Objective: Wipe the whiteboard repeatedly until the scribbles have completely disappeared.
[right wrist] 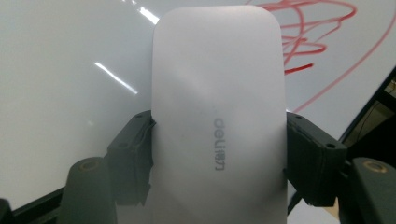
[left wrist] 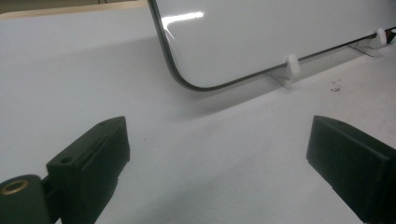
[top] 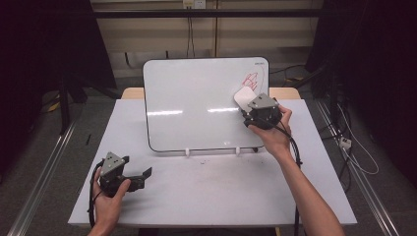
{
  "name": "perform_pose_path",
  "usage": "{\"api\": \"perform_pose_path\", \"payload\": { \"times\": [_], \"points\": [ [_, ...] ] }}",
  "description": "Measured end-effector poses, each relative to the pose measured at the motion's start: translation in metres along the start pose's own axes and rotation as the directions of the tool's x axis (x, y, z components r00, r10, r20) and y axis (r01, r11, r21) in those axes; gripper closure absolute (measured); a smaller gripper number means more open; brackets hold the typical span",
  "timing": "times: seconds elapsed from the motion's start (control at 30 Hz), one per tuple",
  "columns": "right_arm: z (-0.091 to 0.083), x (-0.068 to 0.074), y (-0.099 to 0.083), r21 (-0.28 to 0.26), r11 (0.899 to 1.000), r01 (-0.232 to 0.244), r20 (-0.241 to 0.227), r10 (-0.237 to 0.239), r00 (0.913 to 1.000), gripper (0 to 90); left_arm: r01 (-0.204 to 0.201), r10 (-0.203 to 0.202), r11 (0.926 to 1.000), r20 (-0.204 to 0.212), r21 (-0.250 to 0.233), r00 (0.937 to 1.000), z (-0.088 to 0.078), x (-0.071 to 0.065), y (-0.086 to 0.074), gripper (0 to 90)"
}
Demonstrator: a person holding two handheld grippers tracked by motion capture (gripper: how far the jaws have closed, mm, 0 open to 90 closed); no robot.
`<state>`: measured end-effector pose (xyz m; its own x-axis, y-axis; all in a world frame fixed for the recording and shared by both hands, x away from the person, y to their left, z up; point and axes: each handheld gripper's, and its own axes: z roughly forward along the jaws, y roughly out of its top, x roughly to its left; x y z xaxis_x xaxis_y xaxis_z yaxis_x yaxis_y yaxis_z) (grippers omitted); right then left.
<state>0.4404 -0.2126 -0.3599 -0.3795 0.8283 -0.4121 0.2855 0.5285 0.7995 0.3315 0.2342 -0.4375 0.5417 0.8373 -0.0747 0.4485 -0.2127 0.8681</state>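
A whiteboard [top: 196, 105] leans upright on small white feet at the back of the table, with red scribbles [top: 252, 79] near its top right corner. My right gripper [top: 246, 105] is shut on a white eraser [top: 244, 97], held against the board just below the scribbles. Seen along the jaws in the right gripper view, the white eraser [right wrist: 217, 121] is clamped on both sides, and the red scribbles [right wrist: 313, 42] lie beyond its far end. My left gripper [top: 142, 177] rests open on the table at the front left, nothing between its fingers [left wrist: 93, 158].
The white table [top: 211, 191] has bare room in front of the board. The whiteboard's lower left corner [left wrist: 187, 84] and a white foot [left wrist: 290, 65] show ahead in the left gripper view. Cables hang off the table's right side.
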Motion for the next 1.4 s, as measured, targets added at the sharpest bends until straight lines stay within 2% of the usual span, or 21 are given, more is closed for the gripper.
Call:
{"api": "perform_pose_path", "payload": {
  "times": [0.23, 0.4, 0.5, 0.67, 0.83, 0.9, 0.93, 0.97, 1.07, 1.27, 1.4],
  "points": [
    [0.004, -0.013, 0.013, -0.001, 1.0, -0.018, 0.013, 0.018, 0.9997, 31.4, -0.001, 0.001, 1.0, 0.0, 0.0, 1.0, 0.0, 0.0, 0.0, 6.0],
    [0.004, -0.013, 0.012, 0.001, 1.0, -0.026, 0.015, 0.026, 0.9995, 31.4, 0.0, 0.0, 1.0, 0.0, 0.001, 1.0, 0.0, 0.0, 0.0, 6.0],
    [0.002, -0.009, 0.01, -0.008, 1.0, -0.012, 0.024, 0.013, 0.9996, 31.4, -0.005, 0.005, 1.0, 0.0, 0.005, 1.0, 0.001, -0.001, 0.0, 6.0],
    [0.002, -0.001, 0.007, -0.007, 1.0, 0.002, 0.009, -0.002, 1.0, 31.4, -0.009, 0.009, 0.9999, 0.002, 0.007, 1.0, 0.001, -0.002, 0.001, 6.0],
    [0.003, 0.015, 0.004, -0.009, 1.0, 0.03, -0.014, -0.03, 0.9994, 31.4, -0.005, 0.005, 1.0, 0.002, 0.005, 1.0, 0.003, -0.003, 0.001, 6.0],
    [0.003, 0.027, 0.004, -0.009, 0.998, 0.06, -0.03, -0.06, 0.9977, 31.4, -0.009, 0.009, 0.9999, 0.0, 0.01, 1.0, 0.004, -0.004, 0.002, 6.0],
    [0.003, 0.027, 0.004, -0.009, 0.998, 0.06, -0.03, -0.06, 0.9977, 31.4, -0.012, 0.012, 0.9999, 0.005, 0.012, 0.9999, 0.005, -0.005, 0.002, 6.0],
    [0.004, 0.034, 0.005, -0.012, 0.998, 0.064, -0.034, -0.065, 0.9974, 31.4, -0.018, 0.017, 0.9997, 0.01, 0.014, 0.9998, 0.006, -0.006, 0.002, 6.0],
    [0.004, 0.038, 0.006, -0.011, 0.997, 0.081, -0.035, -0.081, 0.9961, 31.4, -0.029, 0.029, 0.9993, 0.014, 0.021, 0.9995, 0.008, -0.009, 0.002, 6.0],
    [0.006, 0.034, 0.008, -0.01, 0.996, 0.094, -0.054, -0.094, 0.9941, 31.4, -0.033, 0.032, 0.9991, 0.019, 0.027, 0.9993, 0.009, -0.01, 0.001, 6.0],
    [0.008, 0.03, 0.014, -0.013, 0.996, 0.091, -0.05, -0.091, 0.9946, 31.4, -0.026, 0.026, 0.9995, 0.015, 0.02, 0.9996, 0.007, -0.008, 0.001, 6.0]
  ]
}}
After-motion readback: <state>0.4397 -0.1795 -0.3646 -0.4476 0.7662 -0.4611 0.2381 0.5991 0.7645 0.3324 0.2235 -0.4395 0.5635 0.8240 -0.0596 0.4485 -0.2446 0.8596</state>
